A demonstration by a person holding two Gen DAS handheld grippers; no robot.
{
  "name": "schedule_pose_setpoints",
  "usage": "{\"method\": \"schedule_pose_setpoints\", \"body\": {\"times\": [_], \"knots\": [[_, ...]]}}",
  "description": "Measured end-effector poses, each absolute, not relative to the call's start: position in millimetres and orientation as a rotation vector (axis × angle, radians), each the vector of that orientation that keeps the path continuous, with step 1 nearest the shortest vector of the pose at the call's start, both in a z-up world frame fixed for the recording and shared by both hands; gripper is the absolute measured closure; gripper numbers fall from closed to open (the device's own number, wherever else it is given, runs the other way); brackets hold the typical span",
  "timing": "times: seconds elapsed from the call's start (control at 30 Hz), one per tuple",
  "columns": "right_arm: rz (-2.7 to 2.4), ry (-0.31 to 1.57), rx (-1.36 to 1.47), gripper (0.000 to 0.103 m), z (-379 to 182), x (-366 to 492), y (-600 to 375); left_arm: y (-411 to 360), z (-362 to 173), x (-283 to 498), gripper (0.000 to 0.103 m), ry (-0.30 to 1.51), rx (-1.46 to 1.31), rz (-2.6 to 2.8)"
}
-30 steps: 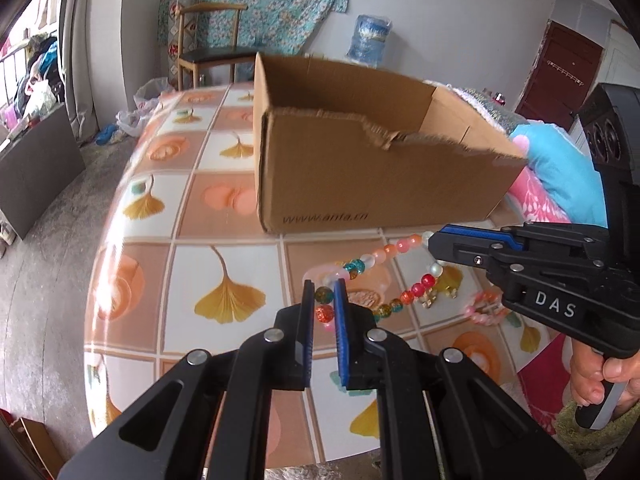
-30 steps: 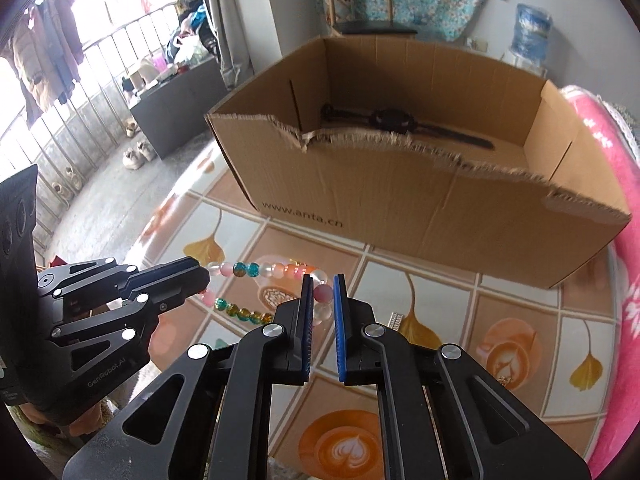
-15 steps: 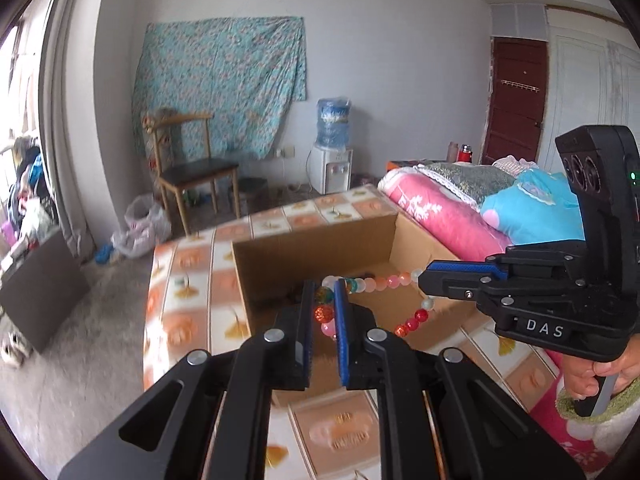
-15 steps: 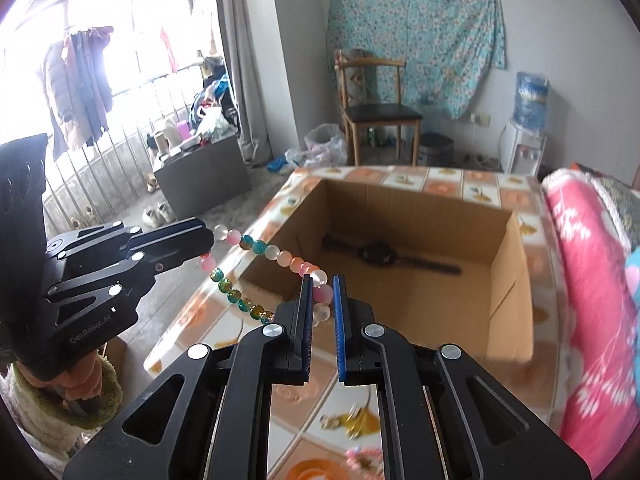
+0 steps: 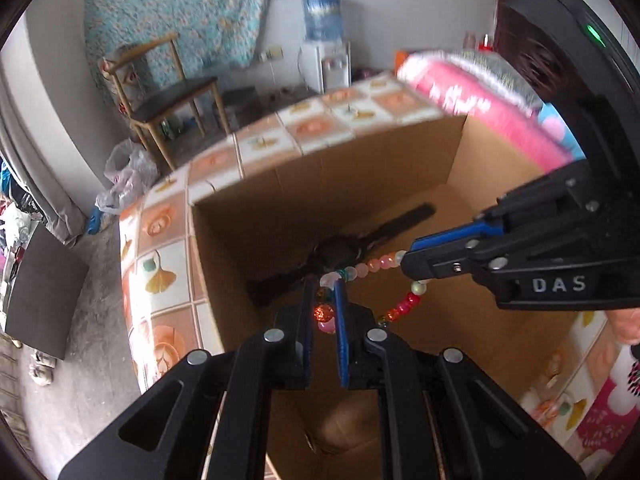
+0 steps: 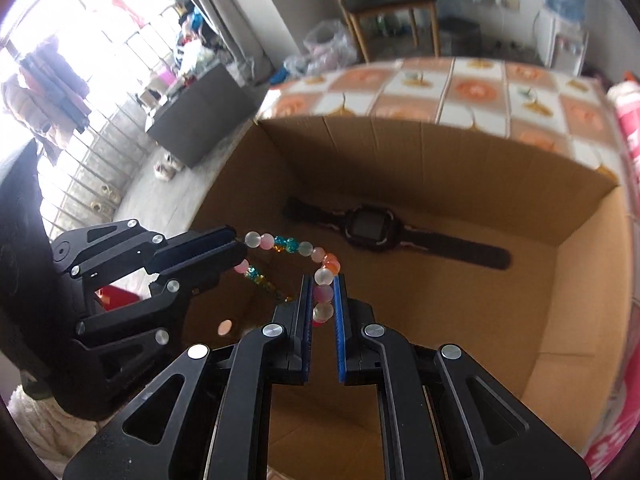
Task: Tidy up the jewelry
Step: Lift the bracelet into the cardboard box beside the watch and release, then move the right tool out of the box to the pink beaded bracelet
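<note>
Beads of one bracelet hang stretched between both claws above the open cardboard box: left gripper and right gripper each clamp a section. Below lies a black watch.

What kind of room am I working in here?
Most likely a lived-in bedroom at home: pink bedding beside the tiled table, a wooden chair, a water dispenser, and clothes hanging by the window.
</note>
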State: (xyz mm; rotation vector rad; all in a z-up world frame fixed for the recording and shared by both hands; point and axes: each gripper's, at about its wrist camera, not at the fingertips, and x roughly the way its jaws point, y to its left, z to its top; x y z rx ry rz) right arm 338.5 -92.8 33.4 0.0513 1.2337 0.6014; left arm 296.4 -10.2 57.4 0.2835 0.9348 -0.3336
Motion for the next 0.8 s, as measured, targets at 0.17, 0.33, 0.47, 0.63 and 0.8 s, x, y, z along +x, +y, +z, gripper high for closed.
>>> {"method": "schedule_pose_setpoints", "body": {"times": [0.17,0.33,0.47,0.63,0.8], "knots": [[0.609,1.360,0.014,0.095,7,348,-79,-11,35,311,0.093,1.036,0.326,-0.312],[0.618,1.404,0.056,0.088,-2,354,-78,-8,30,318,0.093,1.048,0.352,-0.296],[0.581,1.337,0.057,0.080,10,349,-87,-4,37,318,0.093,1.031,0.311,-0.297],[0.571,1.208,0.085,0.077,47,323,-106,6,67,297,0.088,0.942,0.232,-0.305],[0.559,0.997,0.076,0.061,102,273,-138,27,110,246,0.064,0.804,0.136,-0.302]]}}
